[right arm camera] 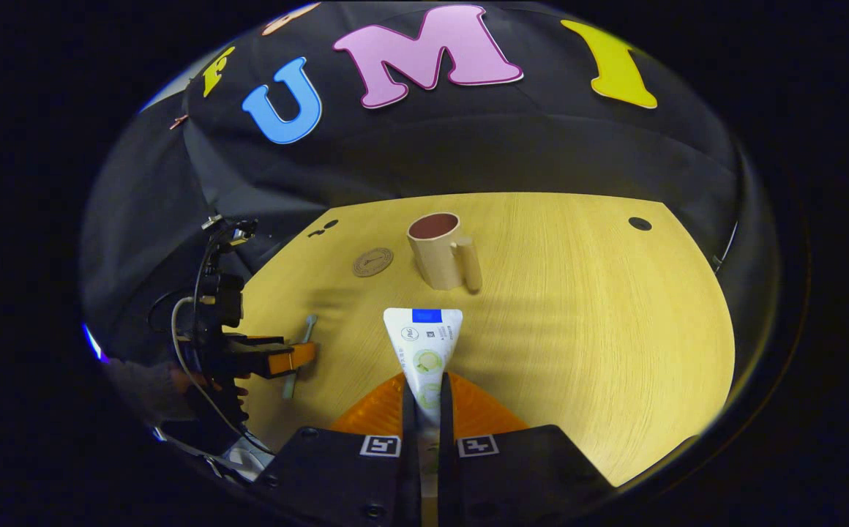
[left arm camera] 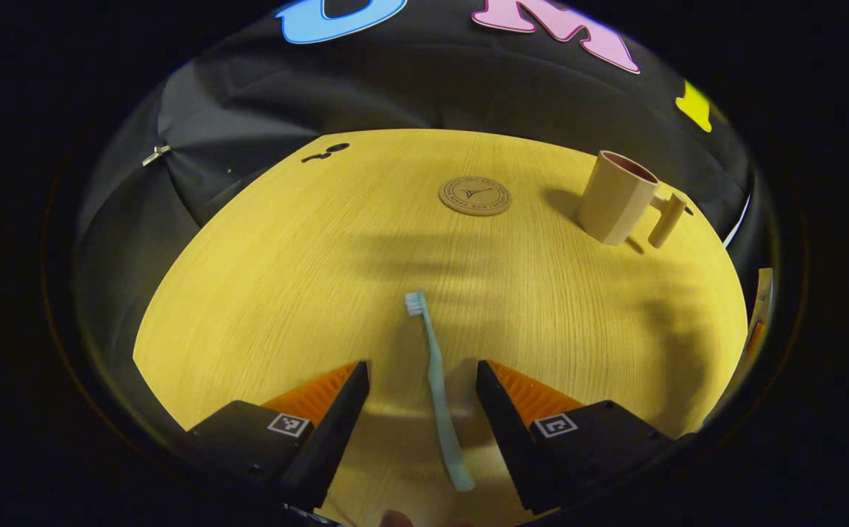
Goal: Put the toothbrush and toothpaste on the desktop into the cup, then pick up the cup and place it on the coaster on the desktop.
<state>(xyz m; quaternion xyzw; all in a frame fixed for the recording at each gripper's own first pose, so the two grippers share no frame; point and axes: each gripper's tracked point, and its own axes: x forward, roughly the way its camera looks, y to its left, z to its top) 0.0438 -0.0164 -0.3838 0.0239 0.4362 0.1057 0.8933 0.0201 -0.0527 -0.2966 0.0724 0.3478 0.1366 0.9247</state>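
- Two items have yet to reach the cup: the toothbrush [left arm camera: 439,380] lies flat on the desktop [left arm camera: 307,293], bristles pointing away from you, and the toothpaste [right arm camera: 424,351] is off the wood with its flat crimped end forward
- Your left gripper [left arm camera: 422,399] has its fingers spread apart on either side of the toothbrush handle, neither one touching it as far as you can judge; in the right gripper view it sits low over the brush at the desktop's near left
- Your right gripper [right arm camera: 424,410] is clamped on the toothpaste, both fingers pressing the tube's lower body
- The cup [right arm camera: 439,249] stands upright and empty, handle toward you, just beyond the tube; the coaster [right arm camera: 373,261] lies bare to its left, near but not touching
- The step in hand looks like loading the cup; next you would close the left fingers squarely on the handle, and carry the tube forward over the rim, tipping it down before letting go so the cup does not topple
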